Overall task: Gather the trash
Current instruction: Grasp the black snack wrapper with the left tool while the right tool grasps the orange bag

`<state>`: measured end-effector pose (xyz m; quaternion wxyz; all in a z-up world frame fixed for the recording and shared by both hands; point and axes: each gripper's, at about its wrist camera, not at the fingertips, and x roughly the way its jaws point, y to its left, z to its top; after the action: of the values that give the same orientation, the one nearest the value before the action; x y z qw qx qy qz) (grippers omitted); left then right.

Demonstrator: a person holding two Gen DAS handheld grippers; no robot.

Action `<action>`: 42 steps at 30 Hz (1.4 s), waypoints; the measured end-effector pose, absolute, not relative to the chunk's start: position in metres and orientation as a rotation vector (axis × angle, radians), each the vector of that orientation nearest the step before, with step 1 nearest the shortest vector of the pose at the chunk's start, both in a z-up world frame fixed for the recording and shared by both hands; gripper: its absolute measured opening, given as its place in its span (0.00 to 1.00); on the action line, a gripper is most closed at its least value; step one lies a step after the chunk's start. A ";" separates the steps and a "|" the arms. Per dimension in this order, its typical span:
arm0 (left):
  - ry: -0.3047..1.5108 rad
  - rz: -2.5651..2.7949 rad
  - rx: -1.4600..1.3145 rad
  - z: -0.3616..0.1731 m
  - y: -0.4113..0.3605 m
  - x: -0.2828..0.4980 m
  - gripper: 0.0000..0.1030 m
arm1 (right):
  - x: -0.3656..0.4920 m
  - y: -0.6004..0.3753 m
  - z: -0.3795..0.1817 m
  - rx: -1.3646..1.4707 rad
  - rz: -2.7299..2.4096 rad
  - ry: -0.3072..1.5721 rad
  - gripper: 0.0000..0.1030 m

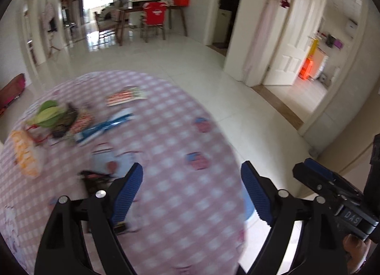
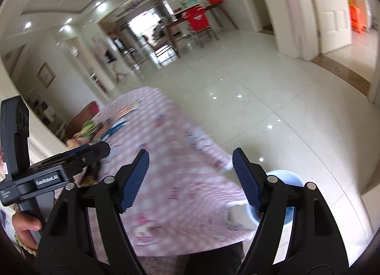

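I hold both grippers, left point(image 1: 191, 175) and right point(image 2: 191, 164), above the table point(image 1: 190, 203), jaws released, empty. Wrappers point(image 1: 104, 128) lie far left; bin point(image 2: 288, 180) stands beside. Approach step, I judge; next, reach the wrappers.

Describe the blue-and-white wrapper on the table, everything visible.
The blue-and-white wrapper is a long, flat packet, apparently plastic, lying diagonally on the pink checked tablecloth. Motion blur hides any print. Its near end sits by a heap of other litter topped with green leaves. Neither gripper touches it; the left gripper hangs open, short of it.
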<state>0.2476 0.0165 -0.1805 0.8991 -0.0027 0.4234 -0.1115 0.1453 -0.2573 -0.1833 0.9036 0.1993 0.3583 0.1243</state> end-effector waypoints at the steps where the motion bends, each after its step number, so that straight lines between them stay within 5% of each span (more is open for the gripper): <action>1: 0.878 -0.197 -0.004 -0.182 0.032 0.245 0.81 | 0.147 -0.245 -0.181 0.398 0.281 0.743 0.70; 14: 0.981 -0.055 -0.015 -0.228 0.097 0.247 0.80 | 0.165 -0.142 -0.182 0.291 0.391 0.795 0.70; 16: 0.963 -0.078 -0.004 -0.228 0.097 0.247 0.59 | 0.165 -0.140 -0.183 0.280 0.388 0.797 0.70; 17: 0.972 -0.090 -0.010 -0.230 0.098 0.247 0.41 | 0.165 -0.137 -0.184 0.276 0.386 0.798 0.70; 24: 0.950 -0.159 -0.081 -0.225 0.112 0.244 0.23 | 0.175 -0.122 -0.179 0.255 0.382 0.799 0.70; 42: 0.769 0.052 -0.274 -0.173 0.284 0.203 0.23 | 0.222 0.057 -0.177 0.069 0.647 0.850 0.70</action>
<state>0.2034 0.2840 -0.1732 0.9175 -0.1331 0.3739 0.0251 0.2217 0.0574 -0.1770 0.8601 0.0327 0.4051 0.3083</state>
